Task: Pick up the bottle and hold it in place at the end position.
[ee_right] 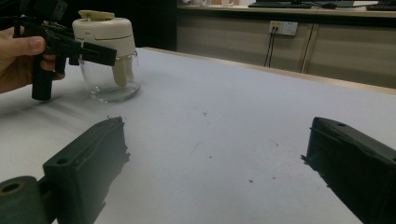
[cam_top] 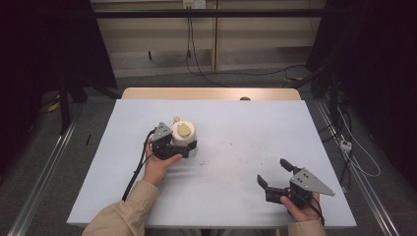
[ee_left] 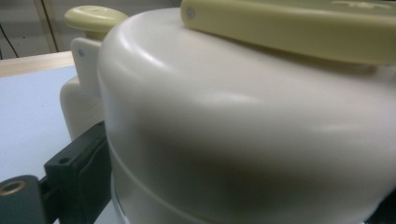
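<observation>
Inventory from my remote station, running left to right across the worktop (cam_top: 236,196), which is covered in a pale blue-grey sheet with a wooden edge showing at its far side.

Item one: my left hand (cam_top: 158,164), sleeve in beige, holding the left gripper (cam_top: 183,146). Its jaws are set around the white top of a chopper jar (cam_top: 184,132), one on each side. From the right gripper view I see a jaw lying across the white top just above the glass, so I log this gripper as clamped on the jar.

Item two: the chopper jar itself, standing upright left of the worktop's centre. White domed top, pale yellow handle (ee_left: 299,28) lying flat across it, a yellow knob (ee_left: 95,18) on a post at its far side, clear glass bowl (ee_right: 111,81) beneath with a cream blade post inside.

Item three: bare sheet between the two hands, marked with small dark specks (ee_right: 250,181).

Item four: my right hand (cam_top: 300,209) at the near right edge, holding the right gripper (cam_top: 273,173), well apart from the jar. Its jaws are spread wide with nothing between them; a grey three-cornered plate (cam_top: 311,183) sits on top.
</observation>
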A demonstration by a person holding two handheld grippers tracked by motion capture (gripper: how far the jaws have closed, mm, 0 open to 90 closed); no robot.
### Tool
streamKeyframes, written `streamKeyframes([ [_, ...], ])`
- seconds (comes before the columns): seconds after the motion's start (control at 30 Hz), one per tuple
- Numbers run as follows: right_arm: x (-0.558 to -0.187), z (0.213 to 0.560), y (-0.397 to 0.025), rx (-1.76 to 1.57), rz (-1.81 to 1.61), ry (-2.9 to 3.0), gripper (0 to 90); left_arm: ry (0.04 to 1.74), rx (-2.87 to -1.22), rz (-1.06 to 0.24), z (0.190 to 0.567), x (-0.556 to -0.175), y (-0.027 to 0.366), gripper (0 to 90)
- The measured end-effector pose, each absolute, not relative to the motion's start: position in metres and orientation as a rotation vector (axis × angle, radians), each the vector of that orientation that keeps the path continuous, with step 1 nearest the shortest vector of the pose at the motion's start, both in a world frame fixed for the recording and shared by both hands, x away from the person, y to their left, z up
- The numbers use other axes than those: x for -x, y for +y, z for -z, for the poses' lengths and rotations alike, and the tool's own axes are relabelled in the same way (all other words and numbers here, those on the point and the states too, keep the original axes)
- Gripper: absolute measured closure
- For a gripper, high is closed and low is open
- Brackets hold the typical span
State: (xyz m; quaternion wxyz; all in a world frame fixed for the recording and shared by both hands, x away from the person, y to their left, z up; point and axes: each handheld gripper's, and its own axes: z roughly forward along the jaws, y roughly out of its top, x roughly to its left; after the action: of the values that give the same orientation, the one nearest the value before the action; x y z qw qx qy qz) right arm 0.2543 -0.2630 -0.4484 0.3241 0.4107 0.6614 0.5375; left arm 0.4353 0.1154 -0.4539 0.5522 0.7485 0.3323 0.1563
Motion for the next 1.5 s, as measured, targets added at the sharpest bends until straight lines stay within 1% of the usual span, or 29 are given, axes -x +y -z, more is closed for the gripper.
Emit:
streamKeyframes([
  [0.17, -0.254, 0.448, -0.264, -1.082, -1.415, 1.724, 3.9, 0.795, -1.776, -0.393, 0.452, -0.433, 0.113, 5.3],
  [1.17, -0.255, 0.447, -0.264, -1.076, -1.429, 1.719, 3.6, 0.830, -1.718, -0.385, 0.440, -0.431, 0.091, 5.6],
  [1.5, -0.255, 0.447, -0.263, -1.075, -1.431, 1.719, 3.6, 0.856, -1.706, -0.403, 0.438, -0.433, 0.087, 5.7],
])
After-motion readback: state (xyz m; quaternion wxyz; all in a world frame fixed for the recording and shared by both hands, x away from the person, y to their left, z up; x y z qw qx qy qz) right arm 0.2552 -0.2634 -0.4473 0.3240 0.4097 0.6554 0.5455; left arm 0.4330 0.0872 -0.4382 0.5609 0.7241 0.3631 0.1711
